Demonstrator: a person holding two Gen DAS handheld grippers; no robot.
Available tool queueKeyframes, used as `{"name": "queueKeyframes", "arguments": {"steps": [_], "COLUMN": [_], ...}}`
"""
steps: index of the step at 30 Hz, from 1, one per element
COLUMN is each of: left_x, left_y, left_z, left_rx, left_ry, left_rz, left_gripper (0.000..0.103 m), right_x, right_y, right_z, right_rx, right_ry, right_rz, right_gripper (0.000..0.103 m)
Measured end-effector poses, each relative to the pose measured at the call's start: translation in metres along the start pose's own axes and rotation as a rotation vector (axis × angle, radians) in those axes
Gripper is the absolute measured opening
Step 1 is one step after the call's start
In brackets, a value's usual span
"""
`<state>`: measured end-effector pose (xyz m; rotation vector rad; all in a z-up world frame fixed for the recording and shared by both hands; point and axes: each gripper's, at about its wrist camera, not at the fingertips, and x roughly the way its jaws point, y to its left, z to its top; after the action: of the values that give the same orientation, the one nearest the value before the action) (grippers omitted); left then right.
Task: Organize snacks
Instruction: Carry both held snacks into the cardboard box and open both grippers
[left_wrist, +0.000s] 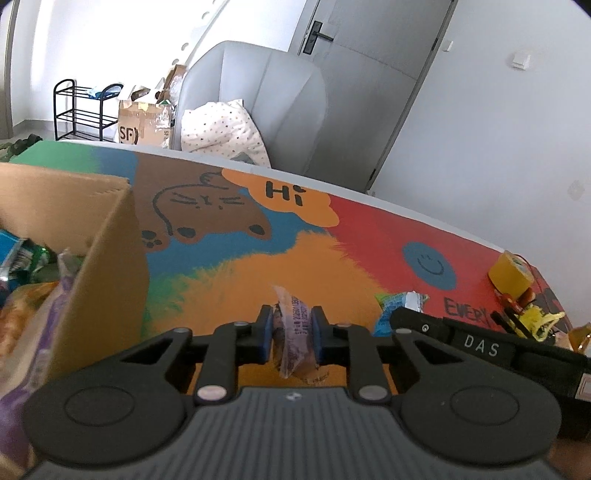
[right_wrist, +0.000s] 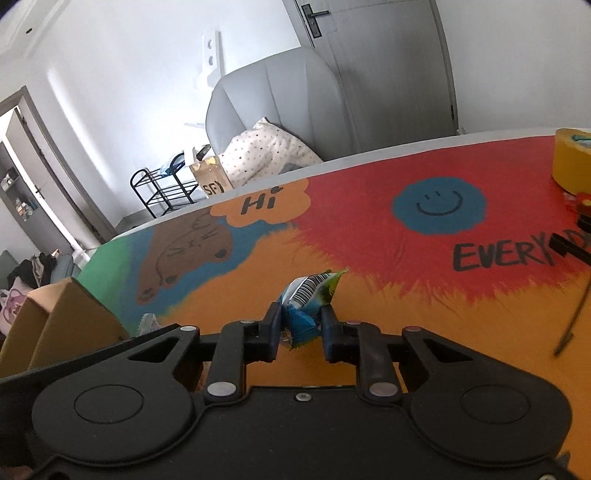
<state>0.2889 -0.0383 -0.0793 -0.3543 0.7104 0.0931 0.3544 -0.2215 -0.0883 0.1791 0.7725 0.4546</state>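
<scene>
My left gripper (left_wrist: 293, 332) is shut on a purple snack packet (left_wrist: 295, 334), held upright over the orange part of the colourful tablecloth (left_wrist: 295, 258). A cardboard box (left_wrist: 107, 258) stands just to its left, with several snack bags (left_wrist: 33, 295) inside. My right gripper (right_wrist: 300, 326) is shut on a blue and green snack packet (right_wrist: 308, 299) with a barcode, pinched between the pads just above the cloth. That same packet (left_wrist: 400, 304) and the right gripper's black body (left_wrist: 480, 347) show at the right in the left wrist view. The box (right_wrist: 62, 325) sits at the left in the right wrist view.
A yellow tape roll (left_wrist: 511, 275) and small yellow and red clutter (left_wrist: 532, 317) lie near the table's right end. Beyond the table's far edge stand a grey armchair (left_wrist: 266, 96) with a dotted cushion (left_wrist: 221, 129), a black rack (left_wrist: 79, 110) and a cardboard carton (left_wrist: 144, 125).
</scene>
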Motion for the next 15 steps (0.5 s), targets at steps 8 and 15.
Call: {"name": "queueKeyframes", "arguments": {"steps": [8, 15], "left_x": [-0.025, -0.046], "left_y": [-0.002, -0.003], "left_z": [-0.004, -0.007], "left_rx": [0.030, 0.041], "left_ry": [-0.008, -0.030], "left_rz": [-0.022, -0.029], "left_gripper": [0.020, 0.020], "right_x": [-0.029, -0.049], "right_y": [0.008, 0.017], "right_z": [-0.009, -0.012], "right_rx": [-0.006, -0.015], "right_ry": [-0.032, -0.062], "right_rz": [0.000, 0.012], "right_gripper": [0.020, 0.020]}}
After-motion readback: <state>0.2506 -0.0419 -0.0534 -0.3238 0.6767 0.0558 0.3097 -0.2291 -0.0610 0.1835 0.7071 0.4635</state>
